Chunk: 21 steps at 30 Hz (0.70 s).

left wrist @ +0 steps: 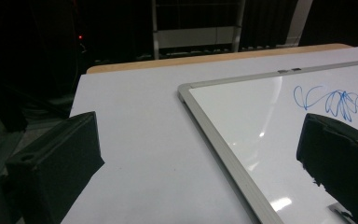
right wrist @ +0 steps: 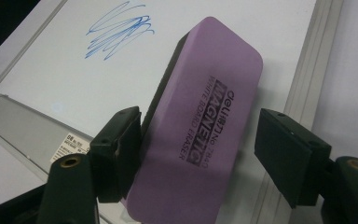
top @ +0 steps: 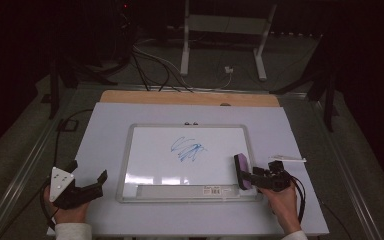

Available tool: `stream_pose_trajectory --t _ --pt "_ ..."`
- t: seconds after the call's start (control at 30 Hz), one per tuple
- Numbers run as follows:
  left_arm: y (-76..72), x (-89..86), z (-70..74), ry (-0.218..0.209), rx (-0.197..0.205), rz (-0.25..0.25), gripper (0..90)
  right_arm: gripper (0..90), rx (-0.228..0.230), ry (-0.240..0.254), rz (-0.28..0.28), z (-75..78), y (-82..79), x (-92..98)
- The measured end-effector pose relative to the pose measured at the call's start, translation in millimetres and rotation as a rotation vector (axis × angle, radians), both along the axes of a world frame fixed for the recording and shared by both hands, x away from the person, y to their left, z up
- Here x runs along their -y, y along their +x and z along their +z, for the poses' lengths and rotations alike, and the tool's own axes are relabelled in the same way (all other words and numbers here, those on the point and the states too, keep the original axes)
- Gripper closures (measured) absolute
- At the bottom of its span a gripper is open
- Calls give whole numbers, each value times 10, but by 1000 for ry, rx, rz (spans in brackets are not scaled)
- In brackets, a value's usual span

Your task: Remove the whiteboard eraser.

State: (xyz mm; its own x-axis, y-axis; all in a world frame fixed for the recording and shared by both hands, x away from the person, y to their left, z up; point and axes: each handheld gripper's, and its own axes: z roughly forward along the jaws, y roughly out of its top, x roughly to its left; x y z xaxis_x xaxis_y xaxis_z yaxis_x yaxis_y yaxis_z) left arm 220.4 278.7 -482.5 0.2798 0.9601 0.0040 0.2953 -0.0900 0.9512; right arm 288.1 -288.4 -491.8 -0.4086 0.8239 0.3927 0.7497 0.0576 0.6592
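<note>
Whiteboard (top: 145,150) lies flat at the middle of the white table (top: 105,130), its long sides parallel to the table's near edge. Silver frame, grey tray strip with a barcode sticker (top: 213,190) along its near side. A blue marker scribble (top: 188,149) sits slightly above the board's centre; it also shows in the left claw view (left wrist: 335,102) and the right claw view (right wrist: 119,30).

Purple eraser (top: 243,171) is at the board's near right corner, by the right frame rail, tilted up on its long edge with the dark felt side facing the board's centre. In the right claw view the eraser (right wrist: 200,126) carries black print reading "MAGNETIC WHITE BOARD ERASER".

Right claw (top: 252,177) is held from the table's near right edge and points toward the eraser. Right claw view (right wrist: 196,154): jaws half spread, eraser between them. The left-hand jaw lies against the felt side; a visible gap separates the other jaw from the purple face. No grip: jaws apart, nothing clamped.

Left claw (top: 92,181) rests at the table's near left corner, just beside the board's left frame. Jaws wide, nothing between them; bare table surface between the jaws in the left claw view (left wrist: 196,154).

A small white object (top: 287,158) lies near the table's right edge, beyond the right claw; too small to identify.
</note>
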Motion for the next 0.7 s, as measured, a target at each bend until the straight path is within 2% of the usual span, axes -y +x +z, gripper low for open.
stream_pose_trajectory --t 0.3,0.4,0.43,0.7 --pt "-1 6 -1 4 -1 0 6 320 -11 6 19 -26 16 -41" --pt "-2 3 0 5 0 2 6 341 -19 -37 29 -51 20 -88" --pt "-3 1 1 6 0 2 6 397 -24 -48 31 -70 19 -102" --pt "-2 0 0 3 2 5 6 410 -5 -71 15 -31 0 -108"
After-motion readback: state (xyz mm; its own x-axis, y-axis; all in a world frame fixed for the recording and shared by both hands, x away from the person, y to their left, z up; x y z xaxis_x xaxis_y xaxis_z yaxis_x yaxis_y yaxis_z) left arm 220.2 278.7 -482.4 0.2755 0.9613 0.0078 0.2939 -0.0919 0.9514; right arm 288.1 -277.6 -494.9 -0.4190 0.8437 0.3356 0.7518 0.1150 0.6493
